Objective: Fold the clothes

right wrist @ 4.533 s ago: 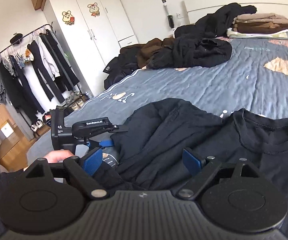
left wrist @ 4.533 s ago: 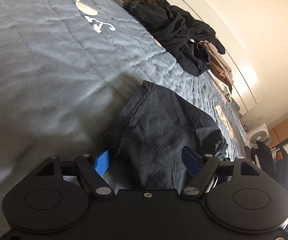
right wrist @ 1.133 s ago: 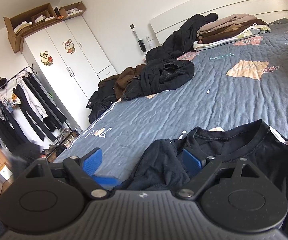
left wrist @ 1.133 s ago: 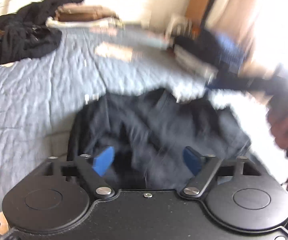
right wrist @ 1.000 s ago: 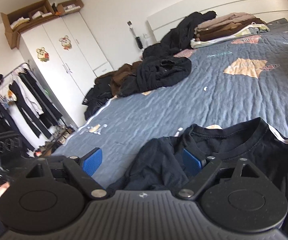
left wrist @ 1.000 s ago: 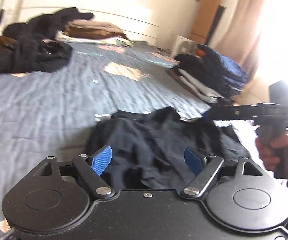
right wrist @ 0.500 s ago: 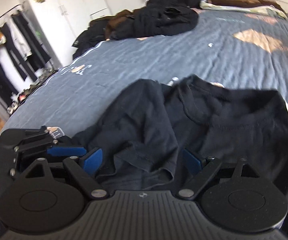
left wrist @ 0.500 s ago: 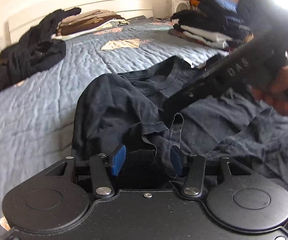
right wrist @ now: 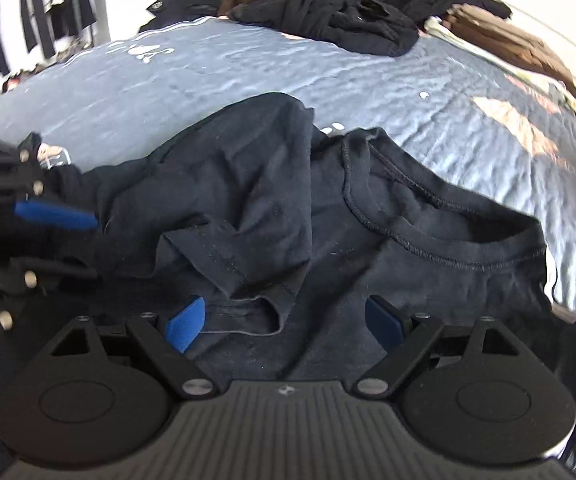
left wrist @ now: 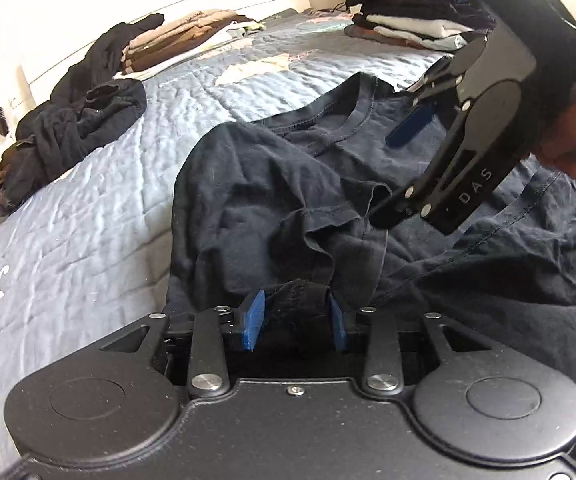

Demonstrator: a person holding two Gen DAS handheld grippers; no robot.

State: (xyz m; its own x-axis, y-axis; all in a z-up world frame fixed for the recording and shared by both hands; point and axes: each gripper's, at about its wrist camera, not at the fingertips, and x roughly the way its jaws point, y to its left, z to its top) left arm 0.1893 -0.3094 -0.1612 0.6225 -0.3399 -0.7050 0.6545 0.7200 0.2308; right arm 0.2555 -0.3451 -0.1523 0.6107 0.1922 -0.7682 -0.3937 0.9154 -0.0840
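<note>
Slippage is the chief risk here. The left gripper (left wrist: 294,322) is clenched on a bunched wad of the black T-shirt (left wrist: 272,184), and so thick a bundle may hide more than one layer; a pull would then drag the whole garment across the blue quilt (left wrist: 88,216) instead of laying one fold. The T-shirt lies crumpled near the quilt's edge, neckline (right wrist: 416,216) facing up, one sleeve (right wrist: 232,216) flopped over the chest. The right gripper (right wrist: 284,320) hovers released just above that sleeve's hem, fingers wide apart; closing from here could catch the hem together with the body cloth beneath, locking the crease in.

The left wrist view alone shows the left gripper's bite on the fabric, the right gripper from outside with the person's hand (left wrist: 568,136) behind it, and a folded stack (left wrist: 412,28) at the far corner. The right wrist view alone shows the sleeve opening between the right fingers, the loose dark heap (right wrist: 340,20) by the headboard side, and hanging garments (right wrist: 36,12) beyond the bed.
</note>
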